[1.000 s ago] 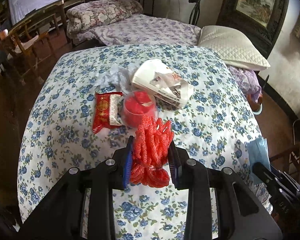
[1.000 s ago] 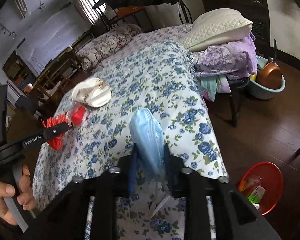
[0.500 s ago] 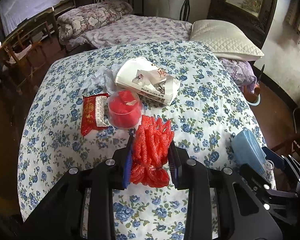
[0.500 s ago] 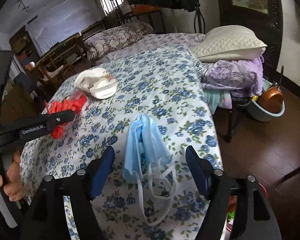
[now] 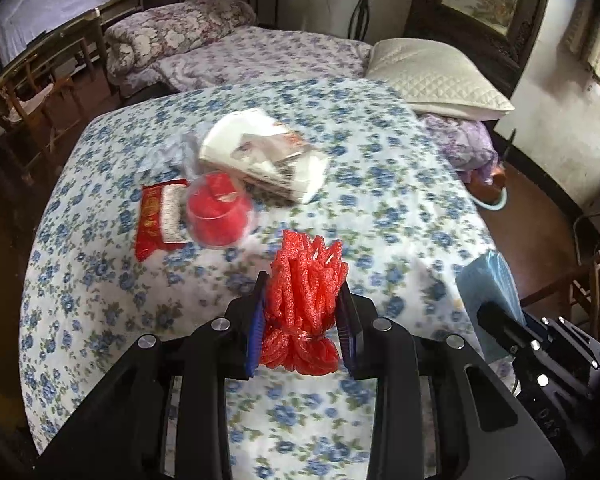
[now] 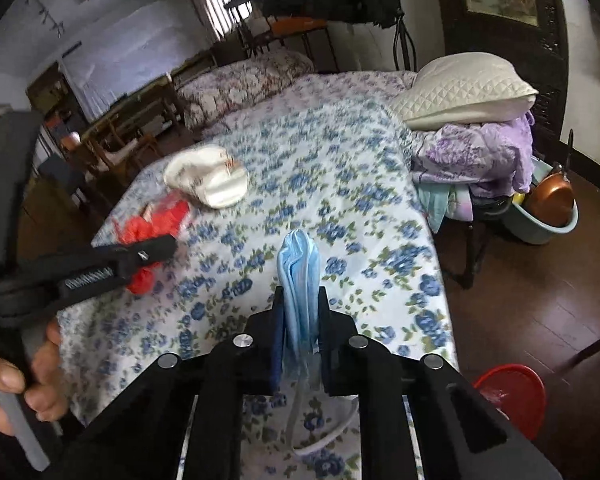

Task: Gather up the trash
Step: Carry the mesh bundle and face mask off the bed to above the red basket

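My left gripper (image 5: 302,308) is shut on a red foam net (image 5: 304,292) and holds it above the floral-covered table (image 5: 400,208). My right gripper (image 6: 300,312) is shut on a bunched blue face mask (image 6: 300,272); its white ear loops hang below. The mask also shows in the left wrist view (image 5: 488,280), at the table's right edge. On the table lie a red snack packet (image 5: 160,216), a clear cup with red contents (image 5: 218,216) and a crumpled white bag (image 5: 264,156). A red bin (image 6: 512,392) stands on the floor at the right.
A white pillow (image 6: 468,92) lies on purple bedding beyond the table. A basin with a copper pan (image 6: 548,204) stands on the floor at the right. Wooden chairs (image 5: 32,96) stand at the left. A hand (image 6: 16,368) holds the left gripper's handle.
My right gripper opened half a second ago with the mask lying on the table, and has now shut on the mask again. My left gripper still holds the red net.
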`<control>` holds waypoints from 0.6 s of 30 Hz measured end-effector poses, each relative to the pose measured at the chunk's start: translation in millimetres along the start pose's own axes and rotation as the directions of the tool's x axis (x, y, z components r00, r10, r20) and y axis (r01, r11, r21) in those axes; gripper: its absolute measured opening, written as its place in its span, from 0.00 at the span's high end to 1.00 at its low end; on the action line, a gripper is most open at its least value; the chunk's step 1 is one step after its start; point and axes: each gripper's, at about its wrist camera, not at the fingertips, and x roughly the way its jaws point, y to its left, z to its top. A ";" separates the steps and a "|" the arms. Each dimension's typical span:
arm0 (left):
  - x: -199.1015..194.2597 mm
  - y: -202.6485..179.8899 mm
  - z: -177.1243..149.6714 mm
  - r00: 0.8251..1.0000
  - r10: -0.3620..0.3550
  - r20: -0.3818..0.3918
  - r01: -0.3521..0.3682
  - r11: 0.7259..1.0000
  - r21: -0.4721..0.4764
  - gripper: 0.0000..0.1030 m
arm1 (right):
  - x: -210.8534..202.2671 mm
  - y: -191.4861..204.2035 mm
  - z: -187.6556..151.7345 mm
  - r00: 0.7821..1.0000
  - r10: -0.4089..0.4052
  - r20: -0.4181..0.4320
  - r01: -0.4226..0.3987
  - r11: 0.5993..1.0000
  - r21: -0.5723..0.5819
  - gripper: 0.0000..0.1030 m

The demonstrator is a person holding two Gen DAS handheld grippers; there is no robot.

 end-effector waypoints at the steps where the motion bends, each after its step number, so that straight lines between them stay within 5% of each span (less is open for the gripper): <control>1: -0.3 -2.6 -0.4 1.000 -0.012 0.001 0.012 1.000 0.004 0.68 | -4.1 -4.1 1.0 1.000 0.003 0.009 -0.003 1.000 0.020 0.85; 9: -12.0 -37.7 -5.5 0.987 -0.159 0.014 0.157 0.984 0.085 0.69 | -37.9 -42.6 4.8 0.997 0.025 0.078 -0.035 0.991 0.127 0.85; 18: -7.9 -109.5 -22.9 0.959 -0.274 -0.067 0.282 0.934 0.220 0.69 | -75.8 -112.4 -16.3 0.987 -0.096 0.128 0.059 0.962 0.266 0.85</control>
